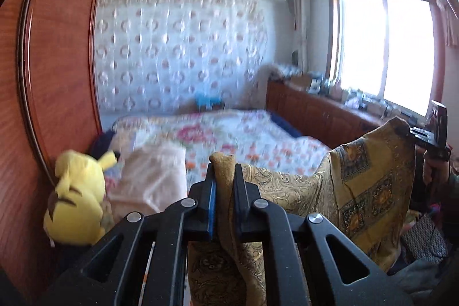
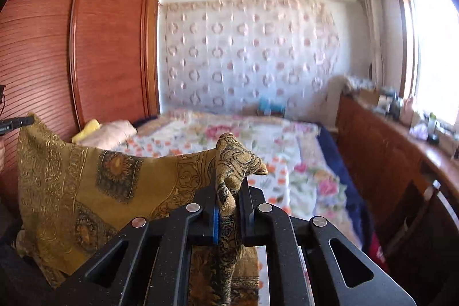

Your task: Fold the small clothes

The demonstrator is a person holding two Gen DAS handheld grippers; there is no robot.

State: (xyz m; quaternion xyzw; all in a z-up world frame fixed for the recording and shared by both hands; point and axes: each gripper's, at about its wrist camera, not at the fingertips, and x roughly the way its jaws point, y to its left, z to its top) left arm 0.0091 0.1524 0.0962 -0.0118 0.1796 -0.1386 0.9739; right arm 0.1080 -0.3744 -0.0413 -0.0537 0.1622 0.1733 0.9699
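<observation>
- Item: gold patterned cloth (image 1: 370, 179), thin woven fabric printed with paisley scrolls and dark square medallions; held up in the air above the near end of the bed (image 1: 229, 139), stretched between the two grippers, its lower part hanging toward the camera.
- Left hand-held gripper (image 1: 225, 185): jaws pressed on a bunched corner of the cloth, a tuft sticking out past the tips.
- Right hand-held gripper (image 2: 229, 191): likewise clamped on the opposite corner, gathered into a crumpled knot between blue-lined pads.
- Handling, as judged: light, limp, no stiffness; the top edge sags between the grips, so it will drape and fold wherever unsupported. The surface looks smooth and may slide on itself. Not fragile. Corners are the sensible hold; a fold wants them brought together over the bed.
- Bed: floral quilt in pink, orange and white, soft and flat.
- Far left: yellow plush toy (image 1: 77, 197) and pale pink pillow (image 1: 152, 177) beside the reddish ribbed wooden wardrobe (image 2: 86, 48).
- Right: low wooden cabinet (image 2: 387, 151) under a bright window, cluttered on top.
</observation>
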